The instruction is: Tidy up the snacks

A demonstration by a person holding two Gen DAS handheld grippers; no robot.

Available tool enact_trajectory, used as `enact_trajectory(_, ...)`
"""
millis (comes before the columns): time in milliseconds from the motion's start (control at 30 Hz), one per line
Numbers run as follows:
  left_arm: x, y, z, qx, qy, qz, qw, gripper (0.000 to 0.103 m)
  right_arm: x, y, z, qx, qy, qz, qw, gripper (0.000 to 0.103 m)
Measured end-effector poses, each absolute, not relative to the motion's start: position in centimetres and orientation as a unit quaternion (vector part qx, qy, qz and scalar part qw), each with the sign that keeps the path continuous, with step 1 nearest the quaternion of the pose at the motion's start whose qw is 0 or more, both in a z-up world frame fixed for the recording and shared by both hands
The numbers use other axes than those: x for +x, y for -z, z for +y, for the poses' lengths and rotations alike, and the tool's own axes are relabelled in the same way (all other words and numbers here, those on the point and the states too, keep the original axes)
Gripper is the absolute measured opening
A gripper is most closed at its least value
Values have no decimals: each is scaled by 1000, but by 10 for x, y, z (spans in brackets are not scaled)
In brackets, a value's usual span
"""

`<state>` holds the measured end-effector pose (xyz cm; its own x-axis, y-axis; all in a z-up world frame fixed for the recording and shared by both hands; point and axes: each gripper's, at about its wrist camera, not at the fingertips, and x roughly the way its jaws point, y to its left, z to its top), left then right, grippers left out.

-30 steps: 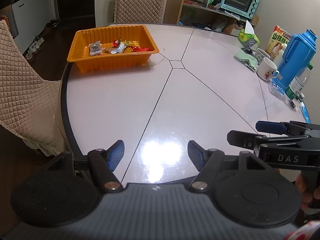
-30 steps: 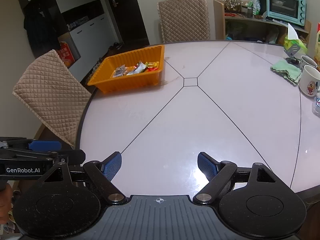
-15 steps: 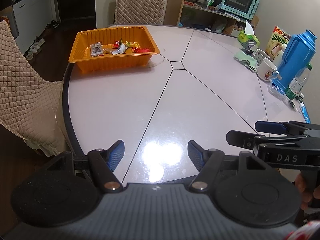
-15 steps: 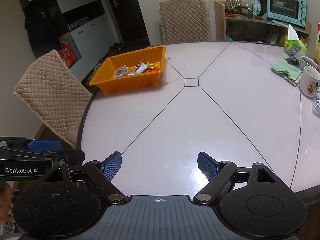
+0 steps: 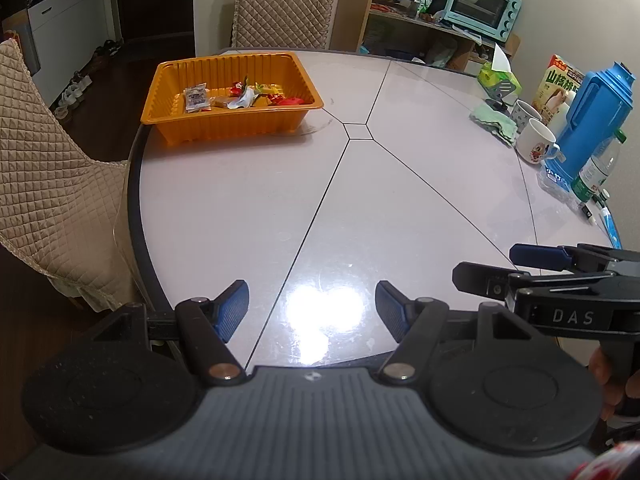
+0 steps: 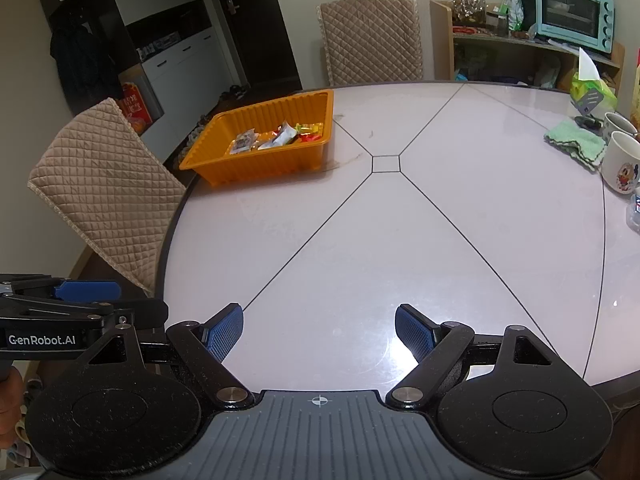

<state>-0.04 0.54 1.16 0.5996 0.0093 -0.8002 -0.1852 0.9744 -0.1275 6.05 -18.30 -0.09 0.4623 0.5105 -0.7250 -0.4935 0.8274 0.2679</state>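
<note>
**Inspector:** Start with the surroundings, largest item first.

**Assistant:** A round pale desk (image 5: pixel 400 184), split by thin dark seams, spreads ahead of both claws. Two chairs with quilted beige covers stand at it: one (image 5: pixel 52 184) off to the left of the left claw (image 5: pixel 312 312), one (image 6: pixel 370 38) at the far edge. Beyond the far edge is a wooden shelf carrying a light blue toaster oven (image 6: pixel 574 12). Far right of the left claw stands a blue thermos jug (image 5: pixel 596 116), with a snack box (image 5: pixel 560 84), two mugs (image 5: pixel 534 142), a green cloth (image 5: pixel 494 120) and a tissue box (image 5: pixel 498 78) near it.

**Inspector:** Any obstruction?

**Assistant:** None on the desk surface between either claw and the tray; that stretch is bare.

**Inspector:** The task item?

**Assistant:** An orange ribbed plastic tray (image 5: pixel 224 120) sits well ahead and left of both claws, near the desk's far left edge. Inside lie mixed wrapped snacks (image 5: pixel 240 96), red, yellow, white and clear packets, loosely heaped.

**Inspector:** Claw condition?

**Assistant:** The left claw's blue pads stand apart, nothing between them. The right claw (image 6: pixel 319 334) likewise stands apart and empty. Each hangs over the desk's near edge, side by side.
</note>
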Motion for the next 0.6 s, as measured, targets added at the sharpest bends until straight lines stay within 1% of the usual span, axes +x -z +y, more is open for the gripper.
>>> enact_trajectory(600, 0, -11, 5, -100, -54, 445, 888, 68, 58, 1, -182, 11, -292, 429, 855, 83)
